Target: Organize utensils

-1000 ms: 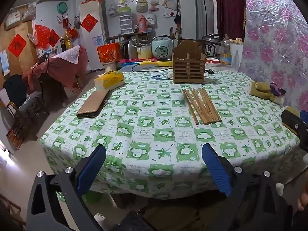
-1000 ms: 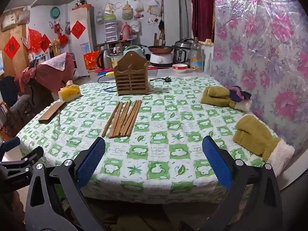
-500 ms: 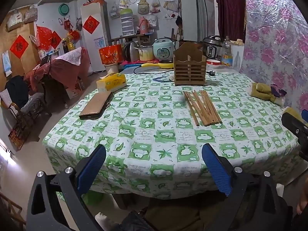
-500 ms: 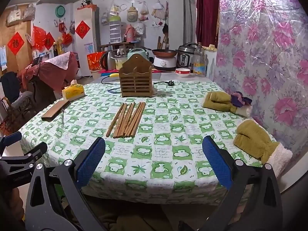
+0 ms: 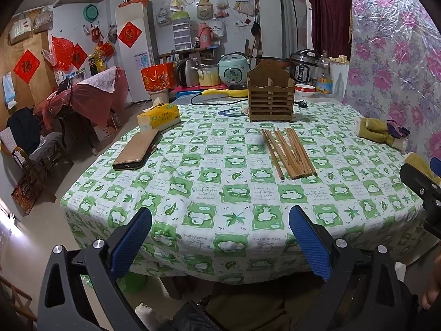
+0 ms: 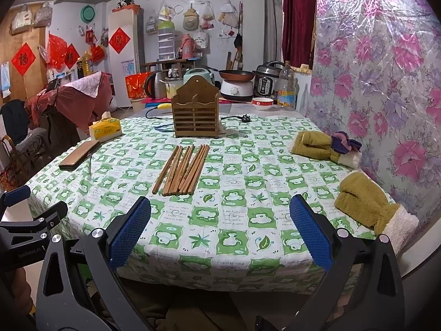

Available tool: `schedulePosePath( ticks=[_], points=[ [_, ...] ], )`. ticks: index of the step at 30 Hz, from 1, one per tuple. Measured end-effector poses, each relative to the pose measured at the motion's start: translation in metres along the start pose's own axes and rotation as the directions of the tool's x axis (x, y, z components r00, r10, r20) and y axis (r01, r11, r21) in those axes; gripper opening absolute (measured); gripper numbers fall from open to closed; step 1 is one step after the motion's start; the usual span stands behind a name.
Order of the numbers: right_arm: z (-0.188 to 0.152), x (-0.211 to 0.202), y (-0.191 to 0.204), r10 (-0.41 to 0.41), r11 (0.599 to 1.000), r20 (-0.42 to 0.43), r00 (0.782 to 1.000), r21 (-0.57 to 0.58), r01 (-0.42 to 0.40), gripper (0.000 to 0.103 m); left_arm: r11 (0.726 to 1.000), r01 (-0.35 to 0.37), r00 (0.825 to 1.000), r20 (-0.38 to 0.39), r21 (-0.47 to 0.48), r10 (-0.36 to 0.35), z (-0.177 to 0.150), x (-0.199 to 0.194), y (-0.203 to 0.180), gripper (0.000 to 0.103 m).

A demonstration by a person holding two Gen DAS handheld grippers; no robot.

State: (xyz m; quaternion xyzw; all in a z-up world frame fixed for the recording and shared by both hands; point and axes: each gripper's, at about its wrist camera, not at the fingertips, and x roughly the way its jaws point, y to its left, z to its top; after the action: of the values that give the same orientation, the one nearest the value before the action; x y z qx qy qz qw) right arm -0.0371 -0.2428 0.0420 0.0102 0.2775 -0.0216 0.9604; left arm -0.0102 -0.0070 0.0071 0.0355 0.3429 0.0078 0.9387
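Both tongs [image 5: 220, 237] [image 6: 220, 227] agape and empty; brown wooden chopsticks [image 6: 183, 169] side by side before slatted holder [image 6: 195, 115].

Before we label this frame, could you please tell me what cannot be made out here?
- Inside of the slatted wooden utensil holder: its front wall hides it in both views.
- Exact count of the brown wooden chopsticks: they overlap in the bundle.
- Small print on the green checked tablecloth: too small to read.
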Motion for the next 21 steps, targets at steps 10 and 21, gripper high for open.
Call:
schedulePosePath(
  ticks=[10,21],
  points=[
    [-0.0002,-0.0012,0.0003,-0.001,1.000,0.005,1.000,-0.005,0.001,0.097,1.000,0.000,1.000,0.000,-0.002,0.000,-0.0004,0.0001,0.0008,0.098],
    [0.0001,-0.0018,0.0004,-0.001,1.000,0.005,1.000,-0.006,0.001,0.097,1.000,-0.001,1.000,-0.001,-0.003,0.001,-0.0005,0.0001,0.0009,0.098]
  ],
)
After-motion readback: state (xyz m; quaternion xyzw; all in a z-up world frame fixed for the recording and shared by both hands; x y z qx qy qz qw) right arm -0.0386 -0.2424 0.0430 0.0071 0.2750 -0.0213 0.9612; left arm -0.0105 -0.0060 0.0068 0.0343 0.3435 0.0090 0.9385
